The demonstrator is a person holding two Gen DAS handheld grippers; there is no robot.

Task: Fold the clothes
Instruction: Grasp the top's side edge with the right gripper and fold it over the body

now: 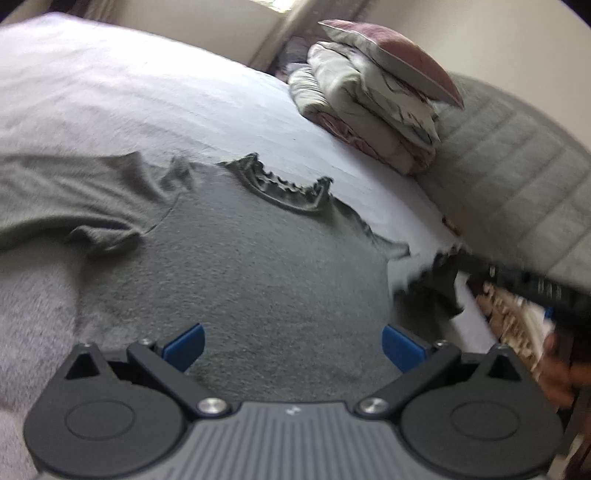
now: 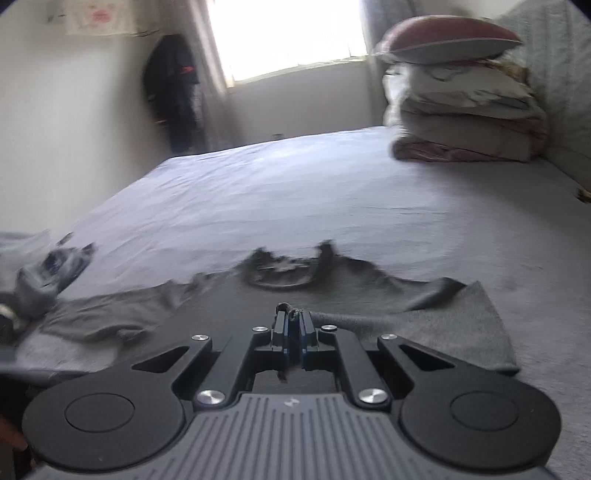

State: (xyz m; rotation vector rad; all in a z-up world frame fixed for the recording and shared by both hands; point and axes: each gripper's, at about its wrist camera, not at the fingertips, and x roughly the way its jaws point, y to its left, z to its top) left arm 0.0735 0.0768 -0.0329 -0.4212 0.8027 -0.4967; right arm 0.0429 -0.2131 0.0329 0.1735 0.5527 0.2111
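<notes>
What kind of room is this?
Most likely a bedroom. A wide bed with a pale sheet fills the view, a pillow tops folded bedding by a padded headboard, and a grey T-shirt lies spread out.

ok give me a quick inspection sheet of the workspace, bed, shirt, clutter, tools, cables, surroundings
surface: bed with a pale sheet, lightly wrinkled
job's things: grey t-shirt spread on the sheet, collar toward the far side; one sleeve folded back onto the body, seen from the right wrist
clutter: stack of folded bedding with a pillow on top at the head of the bed; crumpled grey garment at the left edge
grippers: left tool open above the shirt, holding nothing; right tool shut on shirt fabric
cables: nothing seen
surroundings: bright window, dark clothing hanging in the corner, grey padded headboard
</notes>
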